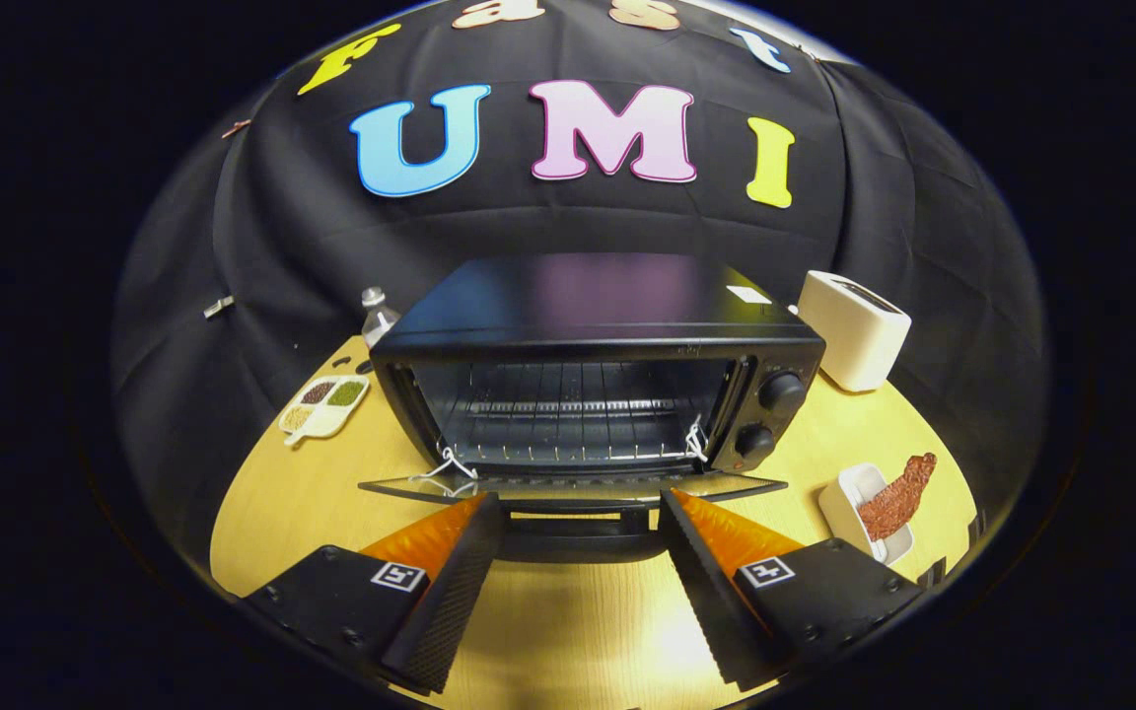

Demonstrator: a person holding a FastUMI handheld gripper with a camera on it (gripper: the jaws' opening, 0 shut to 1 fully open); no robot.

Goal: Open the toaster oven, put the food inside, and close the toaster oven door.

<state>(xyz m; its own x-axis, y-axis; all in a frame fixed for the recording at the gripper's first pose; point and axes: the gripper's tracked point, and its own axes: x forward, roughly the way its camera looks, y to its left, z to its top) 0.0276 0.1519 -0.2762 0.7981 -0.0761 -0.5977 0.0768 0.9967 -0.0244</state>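
The toaster oven [598,370] sits on the wooden table [568,611] at twelve o'clock from the gripper [578,513], straight ahead of the fingers, with its door [573,486] swung fully down so the glass panel lies flat and the door handle [578,537] reaches toward the fingertips. The cavity is open to view, a wire rack [568,434] running across it, and thin white cords hang at the two lower corners of the opening. Two knobs [770,414] stand one above the other on the oven's right panel. The food [898,496], a reddish-brown strip, leans out of a small white dish [849,503] at about two o'clock from the fingers, well apart from them and just right of the oven. The gripper is spread wide with nothing between its fingers; the tips flank the door handle on either side, near it, though contact cannot be told. Farther out, a white toaster [854,330] stands at one o'clock behind the oven's right corner, a divided tray of seasonings [324,404] lies at ten o'clock, and a clear bottle [378,314] stands beyond it beside the oven's left rear.
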